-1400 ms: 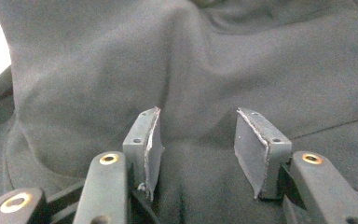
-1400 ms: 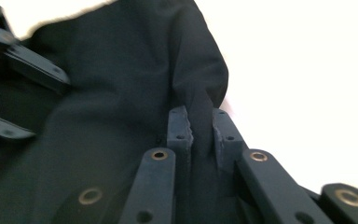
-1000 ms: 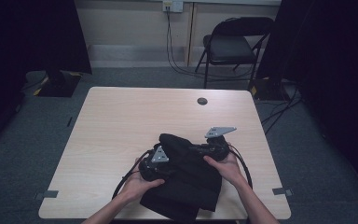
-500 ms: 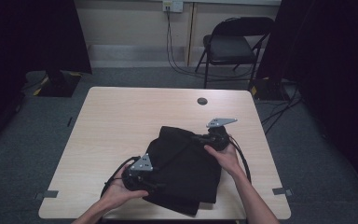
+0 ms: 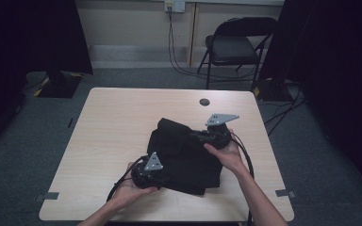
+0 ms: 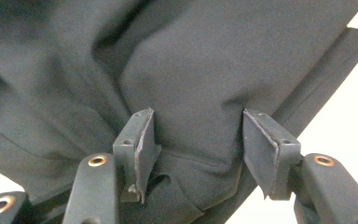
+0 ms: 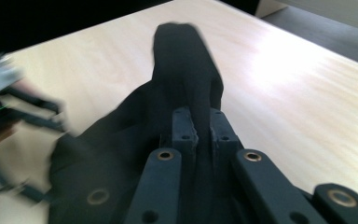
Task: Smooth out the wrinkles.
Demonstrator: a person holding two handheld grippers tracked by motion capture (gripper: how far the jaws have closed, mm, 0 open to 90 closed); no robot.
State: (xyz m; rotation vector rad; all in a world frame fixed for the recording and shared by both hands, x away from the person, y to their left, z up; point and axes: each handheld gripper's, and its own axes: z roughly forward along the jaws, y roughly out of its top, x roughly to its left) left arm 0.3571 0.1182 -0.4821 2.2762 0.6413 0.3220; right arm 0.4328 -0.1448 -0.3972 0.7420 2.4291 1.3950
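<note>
One black garment [image 5: 184, 153] lies rumpled on the light wooden surface [image 5: 118, 122], on the half nearer the person and a little toward the person's right. It is the one loose thing there; a small dark round grommet [image 5: 204, 101] is set into the surface beyond the garment, well apart from it.

Two grippers work on the garment. The left gripper [image 6: 200, 140] sits at the garment's near left edge, held in the person's left hand [image 5: 134, 186], a grey three-cornered plate [image 5: 153, 162] on top. In the left gripper view its two fingers [image 6: 137, 140] stand apart, with a bulge of the dark cloth lying between them and a hemmed band of the garment running off to the right of them. The right gripper [image 7: 199, 128] is at the garment's far right edge, under the right hand [image 5: 226, 153], with a second grey plate [image 5: 221, 118] above it. In the right gripper view its fingers [image 7: 182, 128] are pressed together on a narrow ridge of the cloth, which rises in a peak just beyond them.

Beyond the surface, on the grey carpet, stands one black folding chair [image 5: 238, 47] against the wall, with cables [image 5: 179, 52] hanging from a wall outlet [image 5: 174, 5] beside it. Dark curtains [image 5: 33, 37] flank the scene on both sides. Two grey tape marks [image 5: 46, 196] lie on the floor near the surface's near corners
</note>
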